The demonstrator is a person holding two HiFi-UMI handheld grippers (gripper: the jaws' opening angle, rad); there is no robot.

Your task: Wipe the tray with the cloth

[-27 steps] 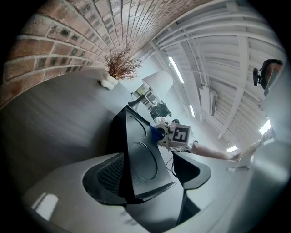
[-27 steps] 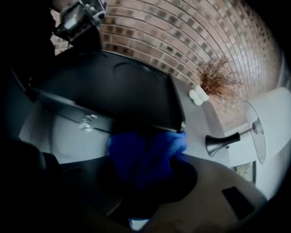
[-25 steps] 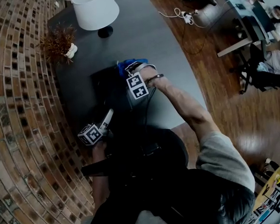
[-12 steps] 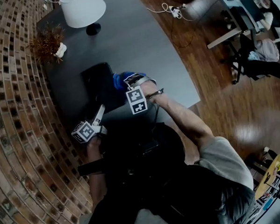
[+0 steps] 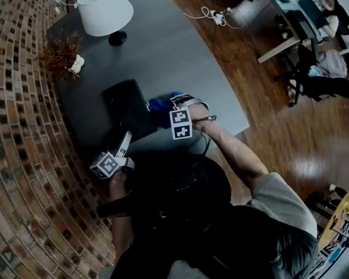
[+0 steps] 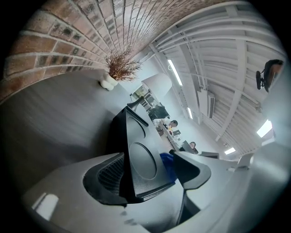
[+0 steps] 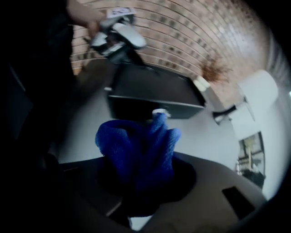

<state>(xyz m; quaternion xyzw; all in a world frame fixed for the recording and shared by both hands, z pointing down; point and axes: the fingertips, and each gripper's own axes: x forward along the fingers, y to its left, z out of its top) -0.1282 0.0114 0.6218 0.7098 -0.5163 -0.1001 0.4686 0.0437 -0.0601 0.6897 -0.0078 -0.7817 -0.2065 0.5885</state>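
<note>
Left gripper point(image 5: 126, 143) pinching tray point(image 5: 126, 109) corner; right gripper point(image 7: 141, 186) squeezing cloth point(image 7: 136, 145). If we push hard, tray could slip loose.

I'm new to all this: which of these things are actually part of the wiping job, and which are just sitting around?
In use: tray, cloth, left gripper, right gripper.
Just there: lamp, dried plant, table.

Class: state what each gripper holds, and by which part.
Left gripper: black tray, jaws on its near corner. Right gripper: blue cloth, jaws shut on its bunched end.
</note>
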